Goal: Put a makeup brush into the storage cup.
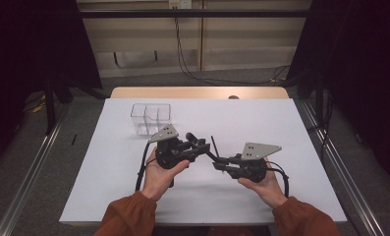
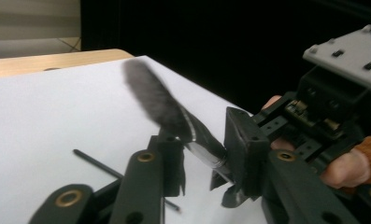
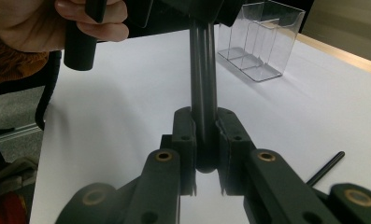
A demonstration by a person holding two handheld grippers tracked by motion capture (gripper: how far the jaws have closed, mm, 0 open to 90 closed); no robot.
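A brush with a dark handle (image 3: 203, 93) and fluffy dark bristles (image 2: 150, 93) hangs above the white table, between my two grippers (image 1: 209, 153). My right gripper (image 3: 204, 140) is shut on the rounded end of the handle, its pads pressed on both sides. My left gripper (image 2: 204, 158) has the brush's shiny metal collar between its jaws, and both pads look to be against it. In the high view the left gripper (image 1: 202, 147) and right gripper (image 1: 219, 162) meet tip to tip at mid-table, each in one of the person's hands.
A clear plastic organizer (image 1: 151, 118) with compartments stands at the back left of the white table (image 1: 256, 123), also behind the brush (image 3: 262, 37). A thin black stick (image 2: 99, 165) lies flat on the table under the grippers (image 3: 325, 168). Dark curtains flank the table.
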